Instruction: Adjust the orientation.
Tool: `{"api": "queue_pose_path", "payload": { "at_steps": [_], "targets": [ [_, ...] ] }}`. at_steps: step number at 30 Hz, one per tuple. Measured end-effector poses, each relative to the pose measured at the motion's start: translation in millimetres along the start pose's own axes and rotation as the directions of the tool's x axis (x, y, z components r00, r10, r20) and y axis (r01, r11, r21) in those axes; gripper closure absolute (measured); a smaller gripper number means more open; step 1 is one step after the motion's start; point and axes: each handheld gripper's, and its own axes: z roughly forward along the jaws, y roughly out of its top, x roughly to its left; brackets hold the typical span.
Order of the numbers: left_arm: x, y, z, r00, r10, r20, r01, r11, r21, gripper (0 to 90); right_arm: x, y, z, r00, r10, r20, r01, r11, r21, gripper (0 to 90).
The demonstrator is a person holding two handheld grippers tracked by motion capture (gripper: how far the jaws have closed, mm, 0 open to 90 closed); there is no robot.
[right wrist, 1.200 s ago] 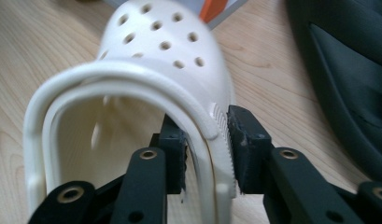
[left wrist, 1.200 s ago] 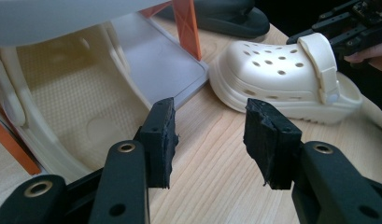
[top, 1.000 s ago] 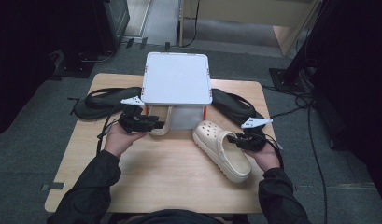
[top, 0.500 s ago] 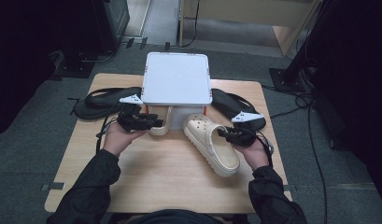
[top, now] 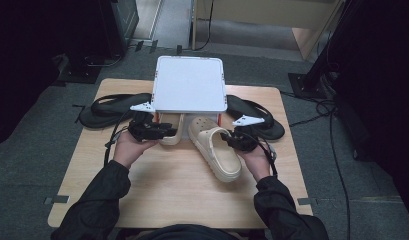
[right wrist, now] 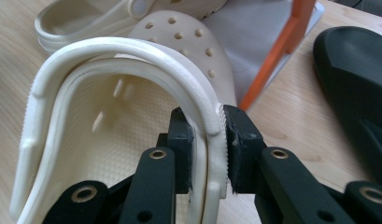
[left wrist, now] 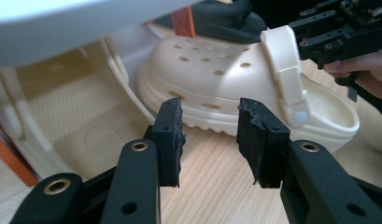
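A white rack (top: 189,82) with orange legs stands at the table's (top: 167,195) far side; one cream clog (top: 170,131) lies under its smooth flat top. The second clog (top: 214,147), perforated foam with a ribbed strap, sits on the wood just right of it. The right gripper (right wrist: 206,140) pinches this clog's rim. The left gripper (left wrist: 209,135), jaws apart and empty, has just been closing. Black flip-flops (top: 109,107) flank the rack.

High view above the table (top: 157,200), gripper views close and low, all sharing the cream clog (top: 214,147).
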Motion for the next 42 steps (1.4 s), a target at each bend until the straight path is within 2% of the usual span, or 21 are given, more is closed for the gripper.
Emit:
{"api": "queue_pose_path", "payload": {
  "at_steps": [3, 5, 7, 10, 12, 13, 14, 16, 17, 21, 22, 27, 30, 32, 38, 42],
  "targets": [
    [-2.3, -1.1, 6.8, 0.9999, 0.012, 0.0, -0.012, 0.9997, 0.023, 61.4, 6.5, -0.8, 4.2, 0.9995, -0.022, 0.022, 0.022, 1.0, -0.001, 73.1],
    [-2.7, -1.6, 10.9, 0.9999, 0.016, 0.004, -0.016, 0.9996, 0.025, 62.4, 7.4, -1.7, 5.4, 0.9998, -0.01, 0.015, 0.01, 1.0, 0.004, 71.5],
    [-4.0, -2.2, 15.9, 0.9999, 0.011, 0.01, -0.011, 0.9996, 0.025, 63.9, 7.2, -3.8, 6.1, 1.0, 0.004, 0.004, -0.004, 1.0, 0.001, 69.1],
    [-7.9, -2.3, 23.3, 0.9996, 0.028, 0.003, -0.028, 0.9991, 0.03, 65.7, 7.0, -6.0, 5.1, 0.9996, 0.021, -0.017, -0.021, 1.0, -0.007, 65.9],
    [-9.2, -2.3, 27.7, 0.9994, 0.034, 0.0, -0.034, 0.9991, 0.025, 66.6, 5.2, -5.4, 0.4, 0.9979, 0.04, -0.051, -0.042, 0.999, -0.025, 58.7],
    [-9.4, -2.2, 29.7, 0.9994, 0.034, -0.001, -0.034, 0.9991, 0.025, 66.7, 4.7, -5.3, -3.0, 0.9975, 0.043, -0.056, -0.044, 0.999, -0.03, 58.0],
    [-9.1, -2.2, 31.4, 0.9994, 0.034, -0.001, -0.034, 0.9991, 0.025, 67.2, 4.3, -5.7, -7.3, 0.9972, 0.037, -0.064, -0.039, 0.999, -0.034, 58.3],
    [-8.8, -2.1, 34.7, 0.9997, 0.025, 0.003, -0.025, 0.9994, 0.025, 68.0, 5.3, -8.2, -18.2, 0.9992, 0.007, -0.039, -0.009, 0.998, -0.057, 61.8],
    [-9.0, -2.0, 37.0, 0.9997, 0.024, -0.002, -0.024, 0.9994, 0.025, 68.5, 5.3, -9.5, -22.1, 0.9991, -0.004, -0.042, 0.001, 0.998, -0.064, 62.6],
    [-11.2, -1.0, 43.8, 0.9996, 0.028, -0.006, -0.027, 0.9993, 0.025, 69.0, 3.9, -18.3, -36.6, 0.9974, -0.005, -0.071, 0.0, 0.997, -0.075, 72.5],
    [-11.9, -0.9, 45.4, 0.9995, 0.03, -0.004, -0.03, 0.9992, 0.027, 69.4, 3.1, -21.7, -38.7, 0.9978, -0.003, -0.066, -0.002, 0.997, -0.074, 74.8],
    [-15.2, -1.0, 58.2, 0.9993, 0.037, 0.003, -0.037, 0.9985, 0.041, 71.9, -5.0, -38.3, -37.0, 0.9987, 0.006, -0.051, -0.007, 1.0, -0.01, 78.7],
    [-15.9, -1.6, 64.9, 0.9993, 0.033, 0.016, -0.034, 0.9983, 0.048, 73.0, -6.5, -45.2, -30.8, 0.9981, 0.009, -0.061, -0.007, 0.999, 0.036, 79.3],
    [-16.3, -2.2, 68.8, 0.9992, 0.036, 0.019, -0.037, 0.9976, 0.059, 73.3, -5.4, -46.6, -29.4, 0.998, 0.003, -0.064, -0.001, 1.0, 0.025, 79.4],
    [-17.6, -3.9, 79.0, 0.9987, 0.048, 0.017, -0.049, 0.9953, 0.083, 73.4, -6.0, -47.8, -29.4, 0.9969, 0.032, -0.073, -0.03, 0.999, 0.019, 80.1],
    [-16.8, -5.0, 82.9, 0.9983, 0.055, 0.016, -0.057, 0.9933, 0.101, 73.4, -5.9, -46.9, -31.6, 0.9987, 0.028, -0.043, -0.028, 1.0, 0.009, 79.0]
  ]
}}
